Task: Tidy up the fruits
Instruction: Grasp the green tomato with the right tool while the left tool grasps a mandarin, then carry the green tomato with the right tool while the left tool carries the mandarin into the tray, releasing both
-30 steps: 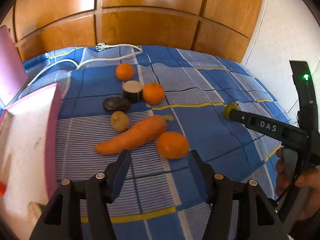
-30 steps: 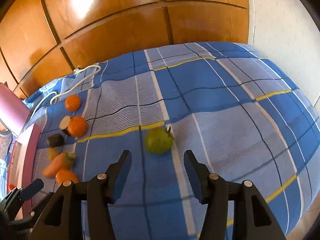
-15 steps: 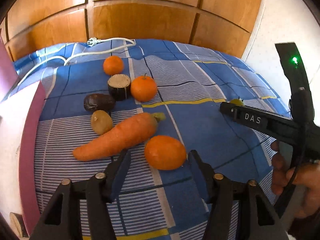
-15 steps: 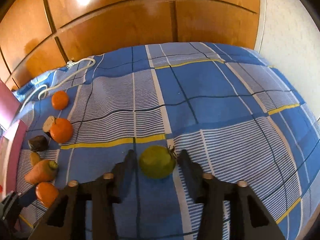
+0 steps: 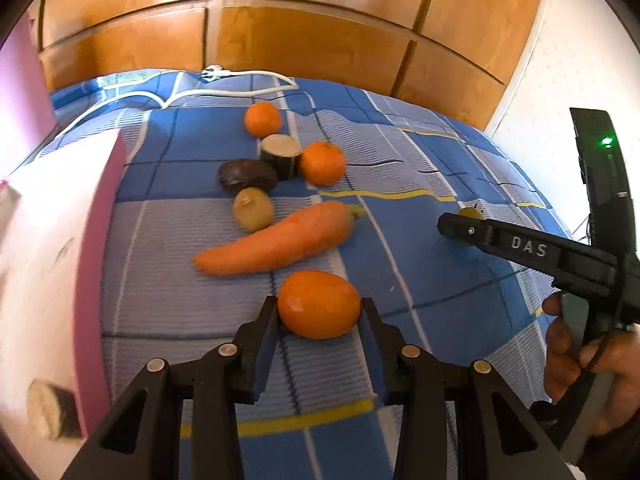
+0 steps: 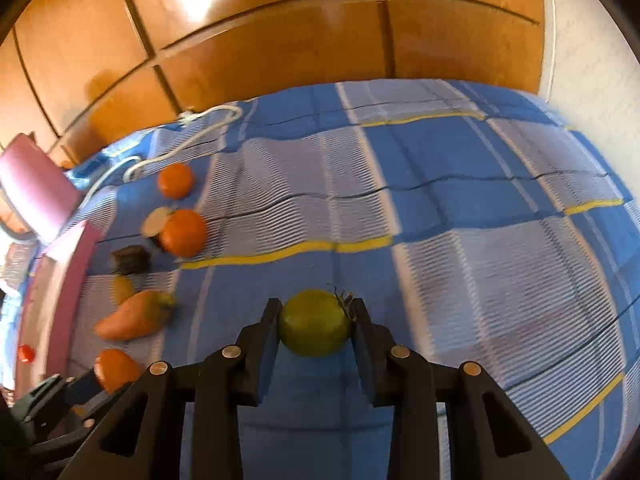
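On the blue checked cloth (image 5: 420, 288), an orange (image 5: 319, 300) sits between the fingers of my left gripper (image 5: 319, 314). The jaws are closing and both pads touch its sides. A green round fruit (image 6: 314, 328) with a dry stalk sits between the fingers of my right gripper (image 6: 315, 316). Those jaws are closing too, pressing on both flanks. In the left wrist view the right gripper's fingers (image 5: 460, 230) hide most of that green fruit (image 5: 471, 212). Both fruits rest on the cloth.
Behind the held orange lie a carrot (image 5: 280, 240), a small brown fruit (image 5: 253, 208), a dark fruit (image 5: 246, 175), a cut stub (image 5: 281, 154) and two oranges (image 5: 322, 163) (image 5: 263, 119). A pink-edged box (image 5: 52, 240) stands left. A white cable (image 5: 224, 88) runs along the back by the wooden panels.
Both grippers came forward and down onto their fruit. Each pair of jaws narrowed from wide apart to touching, the left on the orange, the right on the green fruit.
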`<state>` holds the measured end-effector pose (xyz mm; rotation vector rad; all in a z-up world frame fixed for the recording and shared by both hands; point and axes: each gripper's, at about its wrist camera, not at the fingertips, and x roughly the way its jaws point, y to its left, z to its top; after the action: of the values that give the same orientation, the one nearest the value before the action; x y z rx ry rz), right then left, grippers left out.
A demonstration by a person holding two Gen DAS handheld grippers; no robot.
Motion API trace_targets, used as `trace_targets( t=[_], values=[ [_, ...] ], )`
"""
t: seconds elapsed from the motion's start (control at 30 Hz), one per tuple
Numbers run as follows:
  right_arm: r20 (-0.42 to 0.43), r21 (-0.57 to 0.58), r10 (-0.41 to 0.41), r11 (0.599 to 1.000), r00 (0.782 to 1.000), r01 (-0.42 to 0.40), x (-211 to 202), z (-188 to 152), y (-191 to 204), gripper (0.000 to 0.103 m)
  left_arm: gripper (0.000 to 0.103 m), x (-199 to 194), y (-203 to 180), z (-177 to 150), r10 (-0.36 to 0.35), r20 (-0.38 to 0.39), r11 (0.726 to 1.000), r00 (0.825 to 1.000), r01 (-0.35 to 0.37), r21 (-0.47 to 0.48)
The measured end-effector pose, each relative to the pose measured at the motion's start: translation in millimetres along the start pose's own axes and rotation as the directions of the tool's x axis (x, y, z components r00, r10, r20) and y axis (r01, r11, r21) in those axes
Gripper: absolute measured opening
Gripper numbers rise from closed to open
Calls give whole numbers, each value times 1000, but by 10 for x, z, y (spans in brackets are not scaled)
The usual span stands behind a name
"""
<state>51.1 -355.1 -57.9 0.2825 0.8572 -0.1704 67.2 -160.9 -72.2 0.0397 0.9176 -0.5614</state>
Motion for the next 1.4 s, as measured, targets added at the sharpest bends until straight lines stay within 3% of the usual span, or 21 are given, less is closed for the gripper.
trace_targets(
  t=[0.23, 0.97, 1.4],
  values=[
    [-53, 15, 138, 990, 989, -137, -47, -228, 191, 34, 40, -119, 78, -151, 19, 7, 1000, 1000, -19, -13],
    [-67, -75, 71, 994, 995, -76, -154, -425, 419, 35, 40, -325, 98, -312, 43, 4, 999, 999, -43, -15],
    [-58, -38, 90, 995, 994, -93, -244, -494, 419, 34, 40, -625, 125, -322, 73, 78, 997, 994, -72, -14]
  ],
)
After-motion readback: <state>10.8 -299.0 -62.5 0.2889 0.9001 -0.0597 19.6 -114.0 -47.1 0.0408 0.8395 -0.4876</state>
